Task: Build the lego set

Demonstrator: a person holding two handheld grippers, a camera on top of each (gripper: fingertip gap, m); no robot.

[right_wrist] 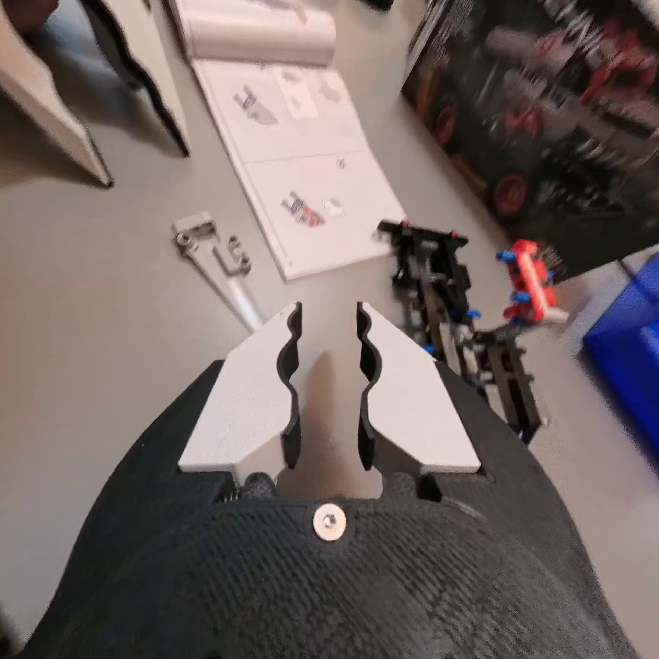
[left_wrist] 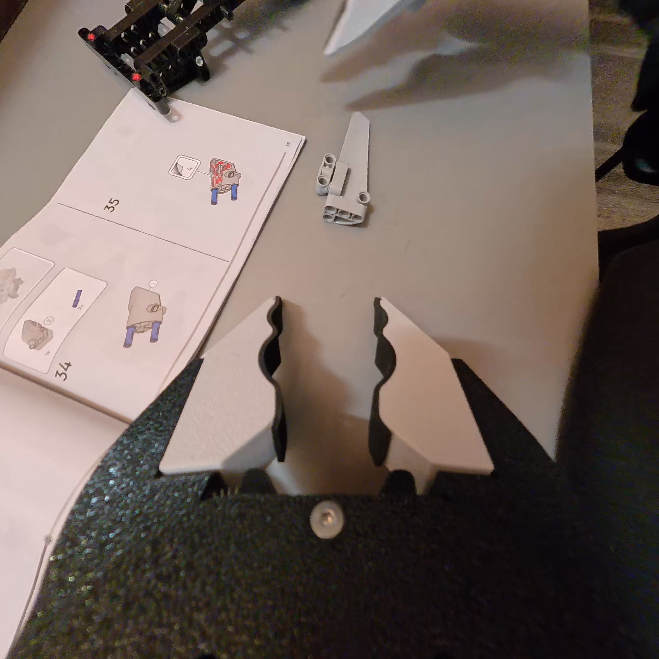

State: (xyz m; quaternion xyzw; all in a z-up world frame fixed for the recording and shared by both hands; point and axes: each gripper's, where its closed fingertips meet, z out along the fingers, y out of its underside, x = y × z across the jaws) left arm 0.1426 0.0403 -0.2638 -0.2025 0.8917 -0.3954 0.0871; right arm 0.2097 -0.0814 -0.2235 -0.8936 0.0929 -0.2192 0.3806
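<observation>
The left tongs [left_wrist: 328, 303] hover with their two prongs apart and nothing between them, above the grey tabletop [left_wrist: 463, 249]. To their left lies the open instruction booklet [left_wrist: 160, 231], its near corner close beside the left prong. At the far left, the black lego chassis [left_wrist: 149, 53] rests with one end on the booklet's far edge. Straight ahead of the tongs, apart from them, lies the light grey lego panel piece [left_wrist: 347, 178], its narrow tip pointing away; a small grey connector [left_wrist: 326, 173] sits against its left side. Farther off, a blurred pale shape [left_wrist: 410, 46] crosses the tabletop, too smeared to tell what it is.

The right tongs [right_wrist: 328, 308] also stand apart and empty. In the right wrist view the left tongs [right_wrist: 89, 89] show at the upper left, spread open. The grey lego panel piece [right_wrist: 214, 264] lies ahead and left of the right tongs, its narrow end running behind the left prong. The booklet [right_wrist: 303, 160] lies beyond, in the middle. This view alone shows the full length of the black chassis [right_wrist: 456, 321] to the right of the tongs, a red lego assembly with blue pins [right_wrist: 531, 281] just past it, the dark set box [right_wrist: 552, 107] at the upper right and a blue bin [right_wrist: 627, 338] at the right edge
</observation>
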